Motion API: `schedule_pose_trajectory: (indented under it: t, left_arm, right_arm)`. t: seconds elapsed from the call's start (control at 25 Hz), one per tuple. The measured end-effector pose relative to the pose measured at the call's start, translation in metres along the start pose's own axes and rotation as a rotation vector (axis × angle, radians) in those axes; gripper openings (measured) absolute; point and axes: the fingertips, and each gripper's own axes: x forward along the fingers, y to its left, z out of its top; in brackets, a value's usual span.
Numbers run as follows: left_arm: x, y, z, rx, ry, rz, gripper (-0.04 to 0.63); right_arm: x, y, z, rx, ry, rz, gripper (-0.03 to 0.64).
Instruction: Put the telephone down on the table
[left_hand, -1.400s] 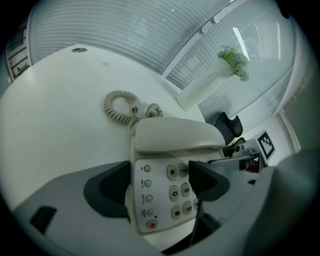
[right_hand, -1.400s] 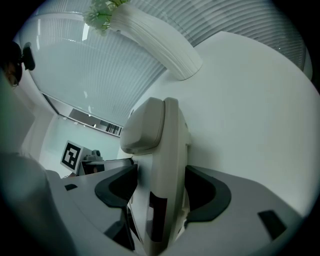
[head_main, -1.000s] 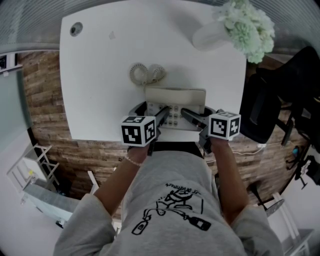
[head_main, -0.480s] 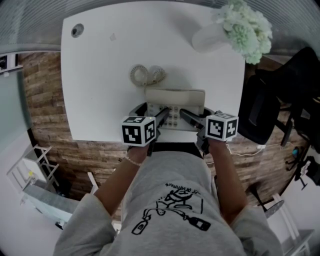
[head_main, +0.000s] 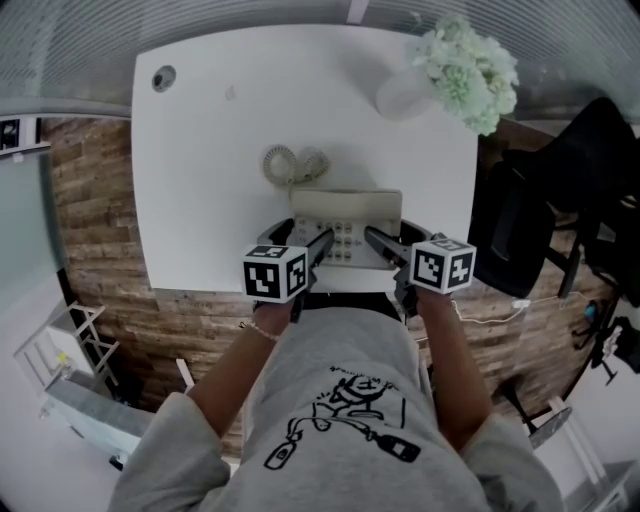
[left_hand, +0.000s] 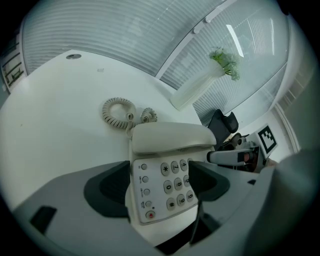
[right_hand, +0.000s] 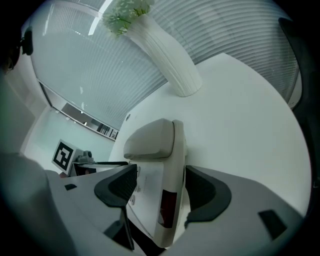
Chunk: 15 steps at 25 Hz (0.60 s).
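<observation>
A cream telephone (head_main: 345, 222) with its handset on the cradle sits at the near edge of the white table (head_main: 210, 210); its coiled cord (head_main: 290, 163) lies just behind it. My left gripper (head_main: 318, 245) is shut on the phone's left side, the keypad (left_hand: 172, 182) between its dark pads. My right gripper (head_main: 380, 245) is shut on the phone's right edge (right_hand: 167, 170). I cannot tell whether the base rests fully on the tabletop. The left gripper view also shows the right gripper (left_hand: 235, 156) beside the phone.
A white vase (head_main: 405, 93) with pale green flowers (head_main: 462, 68) stands at the far right corner. A round cable hole (head_main: 163, 78) sits at the far left corner. A black chair (head_main: 520, 230) stands right of the table. Brick-patterned floor lies below the near edge.
The head view has shifted slightly, so the table looks a little lower and narrower. Both grippers and the telephone keep the same place relative to each other and the table edge.
</observation>
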Motion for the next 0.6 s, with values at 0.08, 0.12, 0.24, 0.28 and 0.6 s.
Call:
schedule_pose_trajectory:
  t: [0.08,0.12,0.24,0.28,0.6]
  left_arm:
    - [-0.005,-0.002,0.000,0.006,-0.003,0.002,0.367]
    - [-0.007,-0.002,0.000,0.009,-0.007,0.003,0.367]
    - [-0.016,-0.004,0.000,0.014,-0.016,-0.006,0.357]
    - [-0.019,-0.005,0.001,0.016,-0.021,-0.012,0.353]
    - [-0.051,-0.033,0.025,0.086,-0.125,-0.090,0.225]
  right_arm:
    - [-0.006,0.000,0.002,-0.019,-0.018,-0.012,0.316]
    - [-0.009,0.001,0.004,-0.026,-0.027,-0.015,0.314]
    - [-0.018,0.005,0.007,-0.061,-0.052,-0.035,0.314]
    - [-0.022,0.006,0.009,-0.080,-0.059,-0.050,0.313]
    - [-0.059,0.035,0.028,-0.288,-0.165,-0.101,0.252]
